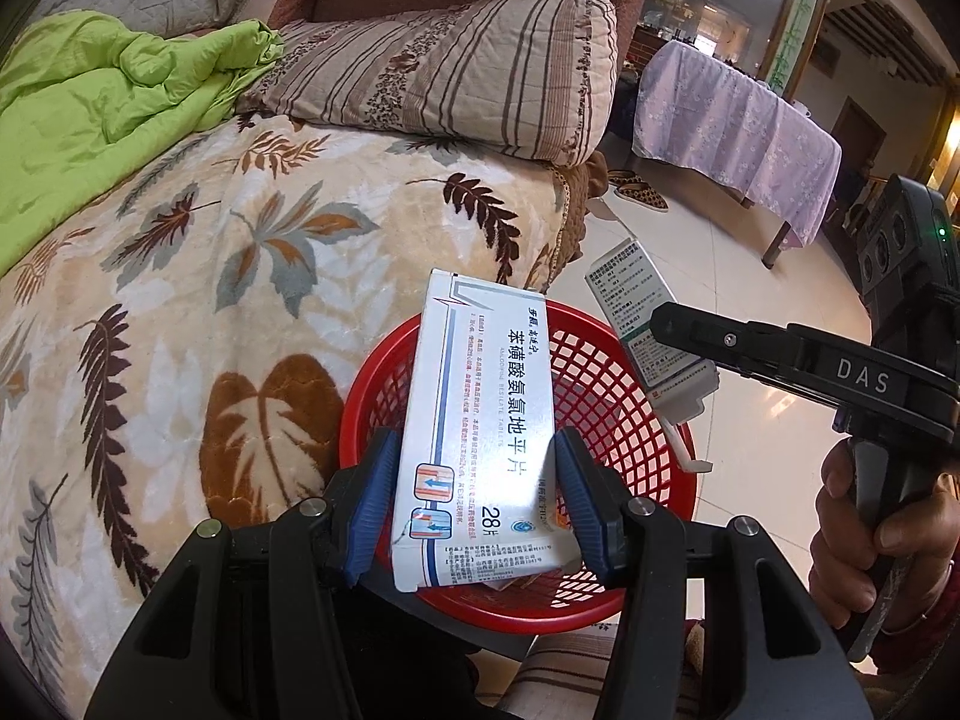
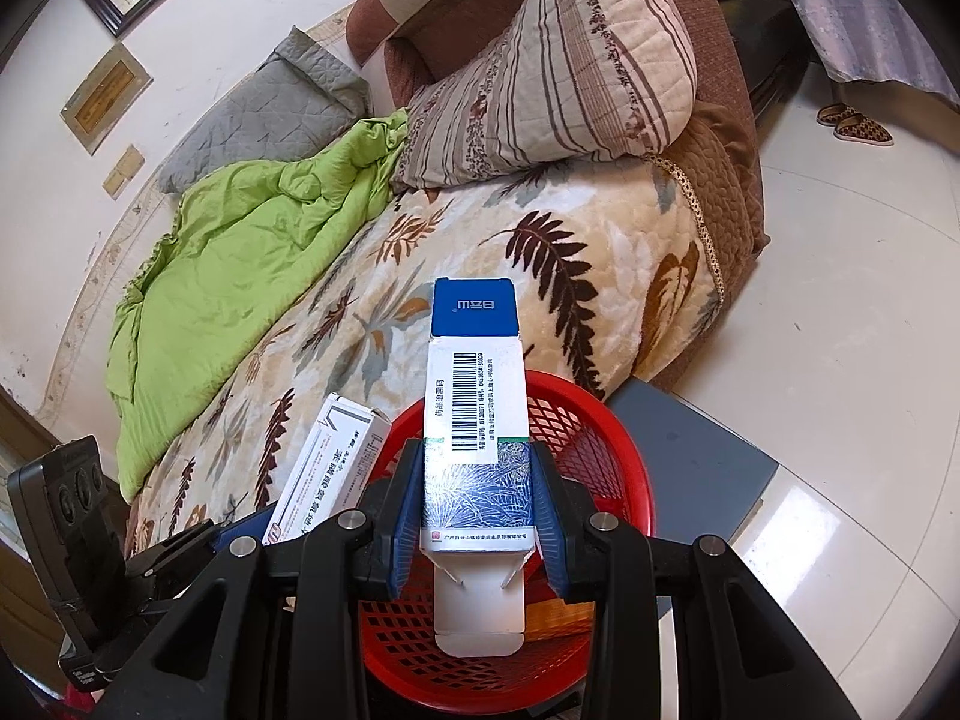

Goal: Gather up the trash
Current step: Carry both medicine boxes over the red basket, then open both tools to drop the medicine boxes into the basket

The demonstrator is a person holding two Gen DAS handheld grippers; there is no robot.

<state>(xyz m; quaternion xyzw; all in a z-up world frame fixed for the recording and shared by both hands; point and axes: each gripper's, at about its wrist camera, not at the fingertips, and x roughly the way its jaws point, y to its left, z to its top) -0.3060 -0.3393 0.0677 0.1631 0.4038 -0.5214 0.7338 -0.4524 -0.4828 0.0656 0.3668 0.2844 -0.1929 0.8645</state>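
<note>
Left gripper (image 1: 477, 498) pinches a silver-white tablet box (image 1: 480, 426) between its blue pads (image 1: 372, 504), box held above the red mesh basket (image 1: 630, 420). Same tablet box (image 2: 327, 474) shows at lower left in the right wrist view, just beside the basket rim (image 2: 636, 468).

Right gripper (image 2: 477, 507) clamps a tall white-and-green medicine carton (image 2: 477, 420) with a barcode and an open blue top flap, bottom flap hanging open too; carton sits over the basket opening. From the left wrist view that carton (image 1: 654, 324) is at the basket's far right edge, the right gripper's black finger (image 1: 720, 339) across it, person's hand (image 1: 870, 534) on the handle.

Basket stands next to a sofa covered by a leaf-print blanket (image 1: 240, 276). Green quilt (image 1: 102, 102) and striped pillow (image 1: 456, 66) lie on it. Slippers (image 1: 639, 189) on the tiled floor beyond.
</note>
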